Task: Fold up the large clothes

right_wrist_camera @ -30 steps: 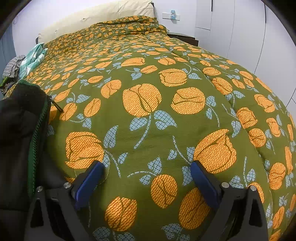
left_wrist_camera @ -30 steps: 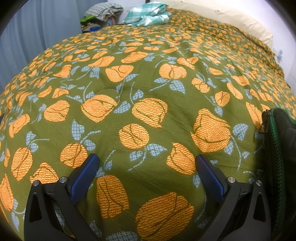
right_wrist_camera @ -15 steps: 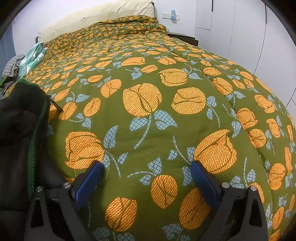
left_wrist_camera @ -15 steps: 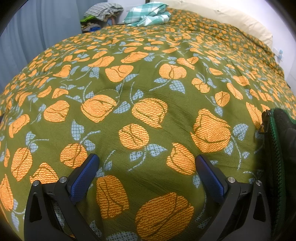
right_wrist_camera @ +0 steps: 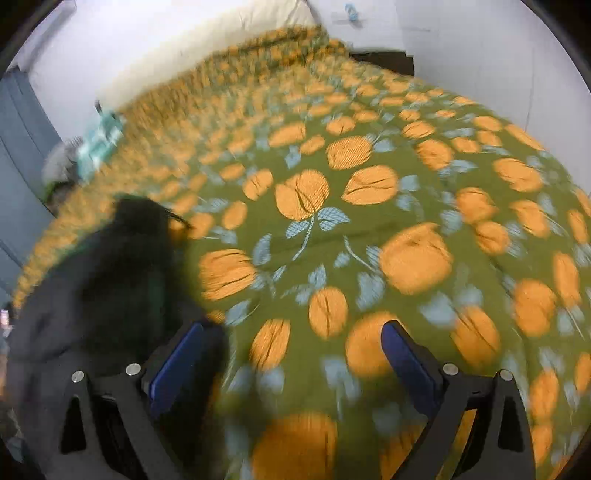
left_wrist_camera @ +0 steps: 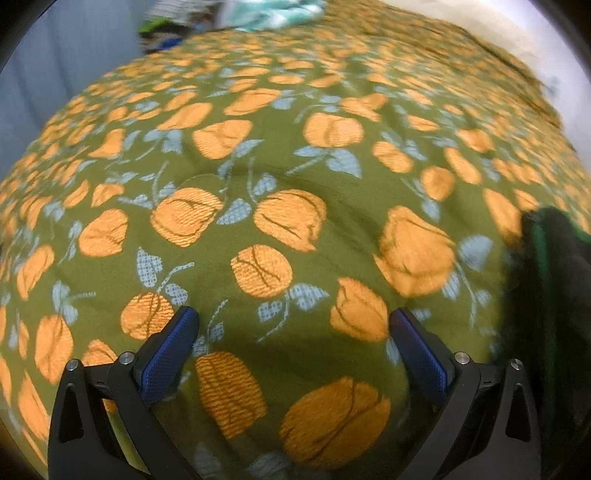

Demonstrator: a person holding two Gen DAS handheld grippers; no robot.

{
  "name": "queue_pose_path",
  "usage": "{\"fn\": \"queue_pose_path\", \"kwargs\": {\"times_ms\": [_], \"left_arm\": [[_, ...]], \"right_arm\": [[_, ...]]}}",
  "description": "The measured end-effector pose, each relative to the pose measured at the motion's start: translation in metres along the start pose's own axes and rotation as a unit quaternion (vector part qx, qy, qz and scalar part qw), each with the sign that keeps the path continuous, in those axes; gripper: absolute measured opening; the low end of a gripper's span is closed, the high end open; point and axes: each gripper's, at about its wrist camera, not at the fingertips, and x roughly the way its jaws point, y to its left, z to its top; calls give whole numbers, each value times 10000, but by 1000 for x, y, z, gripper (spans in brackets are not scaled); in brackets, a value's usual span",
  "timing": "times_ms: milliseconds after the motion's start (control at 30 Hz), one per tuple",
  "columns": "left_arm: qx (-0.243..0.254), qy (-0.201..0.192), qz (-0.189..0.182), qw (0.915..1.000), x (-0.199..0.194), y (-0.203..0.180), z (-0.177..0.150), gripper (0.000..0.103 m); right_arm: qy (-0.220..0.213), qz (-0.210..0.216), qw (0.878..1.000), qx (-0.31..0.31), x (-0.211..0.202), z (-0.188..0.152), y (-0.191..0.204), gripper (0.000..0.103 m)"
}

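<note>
- The left gripper (left_wrist_camera: 291,332) stood wide open at the bottom of the left wrist view, its blue pads (left_wrist_camera: 166,350) far apart and holding nothing, with only the bedspread (left_wrist_camera: 295,177) between them.
- The right gripper (right_wrist_camera: 291,347) was equally wide open at the bottom of the right wrist view, gripping nothing; its left pad (right_wrist_camera: 173,365) sat just beside, or against, the dark cloth, though blur hid whether they touched.
- The black jacket (right_wrist_camera: 110,280), with a green lining at its zipper edge, lay heaped on the bedspread at the lower left of the right wrist view.
- In the left wrist view the jacket showed only at the right edge.
- The bedspread was olive green with orange flowers and pale blue leaves.
- A pale headboard (right_wrist_camera: 177,48) ran across the top of the right wrist view.
- A teal checked cloth (left_wrist_camera: 273,14) lay blurred at the top of the left wrist view.
</note>
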Motion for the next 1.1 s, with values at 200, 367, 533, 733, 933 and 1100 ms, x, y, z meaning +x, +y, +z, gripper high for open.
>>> {"fn": "queue_pose_path", "kwargs": {"times_ms": [200, 367, 533, 733, 933, 1100], "left_arm": [[262, -535, -388, 9975, -90, 32, -7, 101], [999, -879, -1434, 9807, -183, -16, -35, 102], [1369, -873, -2795, 9463, -223, -128, -53, 102], [1529, -363, -2033, 9664, -148, -229, -58, 102], [1939, -371, -1775, 9641, -102, -245, -84, 103], [1870, -367, -1838, 9643, -94, -241, -82, 103]], "right_arm": [[372, 910, 9944, 377, -49, -52, 10, 99], [287, 1450, 9846, 928, -55, -88, 25, 99], [119, 1608, 9800, 1169, -56, -108, 42, 99], [71, 1720, 9775, 1215, -74, -118, 47, 99], [91, 1889, 9733, 1303, -77, -129, 41, 99], [294, 2045, 9692, 1343, -58, -139, 52, 99]]}}
